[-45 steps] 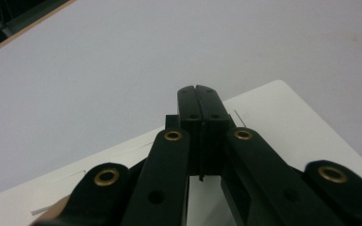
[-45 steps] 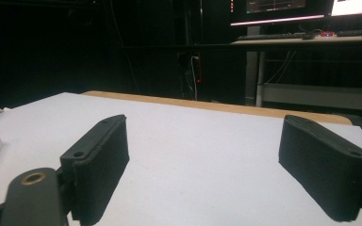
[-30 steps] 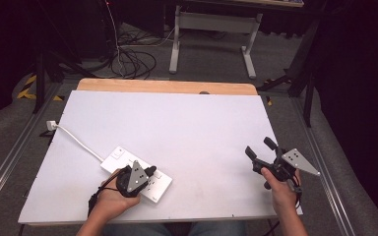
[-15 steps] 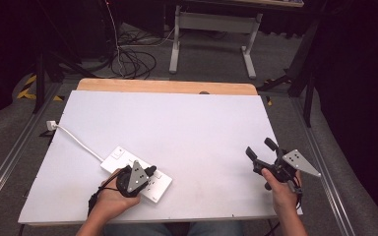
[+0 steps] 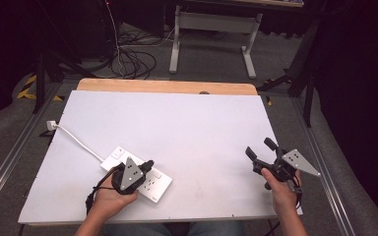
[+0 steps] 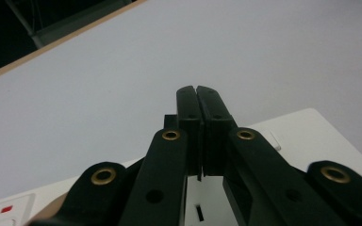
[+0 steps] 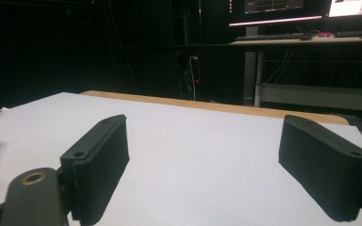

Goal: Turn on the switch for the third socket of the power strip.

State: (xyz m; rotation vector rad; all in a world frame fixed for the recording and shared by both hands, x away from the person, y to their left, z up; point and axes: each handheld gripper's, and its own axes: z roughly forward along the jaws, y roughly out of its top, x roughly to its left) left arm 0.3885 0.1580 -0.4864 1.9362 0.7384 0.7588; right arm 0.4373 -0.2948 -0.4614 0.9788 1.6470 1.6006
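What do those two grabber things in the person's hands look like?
Both are black. The left gripper and the right gripper each carry a grey three-cornered plate on top with small holes. Black cable trails from each by the hand. Up close, the left one's arms have brass-ringed holes, and the right one's fingers are chunky, finely ribbed black pads.

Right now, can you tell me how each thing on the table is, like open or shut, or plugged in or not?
Left tool: shut, holding nothing, over the power strip.
Right tool: open, holding nothing, above bare table.
Power strip: lying flat; nothing plugged into the sockets I can see.
White cord: runs from the strip to the table's left edge; its plug lies loose there.
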